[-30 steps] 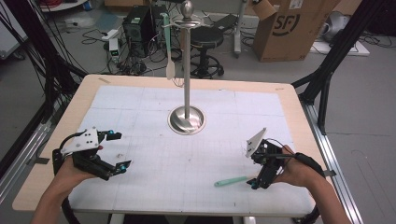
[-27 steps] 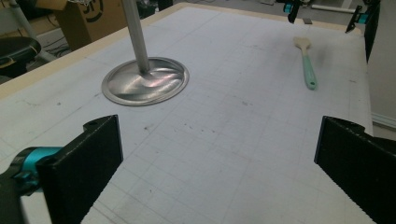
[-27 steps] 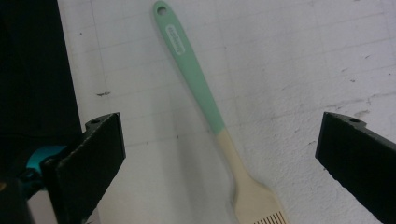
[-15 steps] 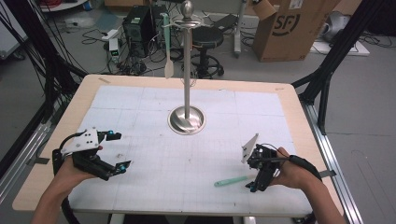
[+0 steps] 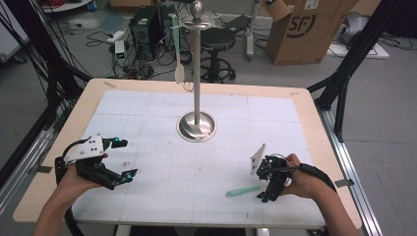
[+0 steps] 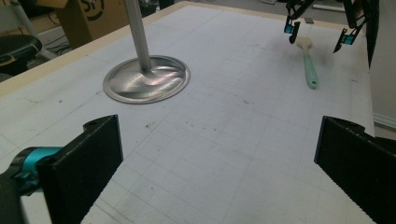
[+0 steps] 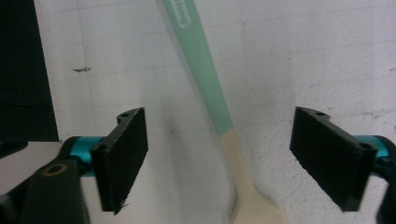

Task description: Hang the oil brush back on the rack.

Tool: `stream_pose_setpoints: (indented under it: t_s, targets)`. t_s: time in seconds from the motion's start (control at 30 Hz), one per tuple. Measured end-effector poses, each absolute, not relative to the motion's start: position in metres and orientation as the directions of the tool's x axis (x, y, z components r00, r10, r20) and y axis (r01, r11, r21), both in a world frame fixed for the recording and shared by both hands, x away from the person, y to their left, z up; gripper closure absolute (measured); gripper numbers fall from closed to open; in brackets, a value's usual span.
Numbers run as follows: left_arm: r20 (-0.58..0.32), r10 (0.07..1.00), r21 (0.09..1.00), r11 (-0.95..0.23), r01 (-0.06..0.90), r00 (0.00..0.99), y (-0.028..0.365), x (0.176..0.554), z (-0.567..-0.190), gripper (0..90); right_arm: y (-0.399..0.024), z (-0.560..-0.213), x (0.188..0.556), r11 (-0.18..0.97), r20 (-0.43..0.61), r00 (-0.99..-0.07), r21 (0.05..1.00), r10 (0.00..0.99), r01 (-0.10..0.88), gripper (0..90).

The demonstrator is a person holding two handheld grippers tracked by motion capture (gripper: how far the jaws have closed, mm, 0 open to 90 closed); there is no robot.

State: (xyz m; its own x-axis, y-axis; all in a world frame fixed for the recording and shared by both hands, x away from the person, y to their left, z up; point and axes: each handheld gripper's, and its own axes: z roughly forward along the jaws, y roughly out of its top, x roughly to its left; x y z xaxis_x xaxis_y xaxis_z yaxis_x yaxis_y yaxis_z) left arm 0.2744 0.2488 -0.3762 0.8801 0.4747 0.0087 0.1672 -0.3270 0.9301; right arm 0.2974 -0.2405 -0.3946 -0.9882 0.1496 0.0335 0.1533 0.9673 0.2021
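A person works at a white gridded bench (image 5: pixel 147 196). The right gripper (image 5: pixel 266 189) points down over a green-handled spatula (image 5: pixel 243 191) lying flat near the front edge; its jaws have just been closing, straddle the handle where green meets cream, and are not yet touching it, probably lining up a pickup. The left gripper (image 5: pixel 129 158) waits apart, jaws released and empty. A steel hanging stand (image 5: pixel 196 125) rises mid-bench.

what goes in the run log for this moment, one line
right gripper: open, jaws just closing either side of spatula, not gripping | spatula: flat on mat | left gripper: open, nothing between jaws | stand: mid-table
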Motion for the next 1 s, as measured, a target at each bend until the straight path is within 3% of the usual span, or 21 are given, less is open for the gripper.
stream_pose_setpoints:
  t_s: [0.7, 1.0]
  targets:
    - [0.003, 0.475, 0.931, -0.323, 0.171, 0.880, 0.249, 0.275, -0.376, 1.7, -0.236, -0.402, 0.298, 0.984, 0.022, -0.994, 0.144, 0.104, 0.106, 54.1]
    - [0.001, 0.476, 0.932, -0.320, 0.172, 0.880, 0.249, 0.275, -0.376, 1.6, -0.227, -0.405, 0.297, 0.996, 0.016, -0.998, 0.075, 0.053, 0.054, 68.5]
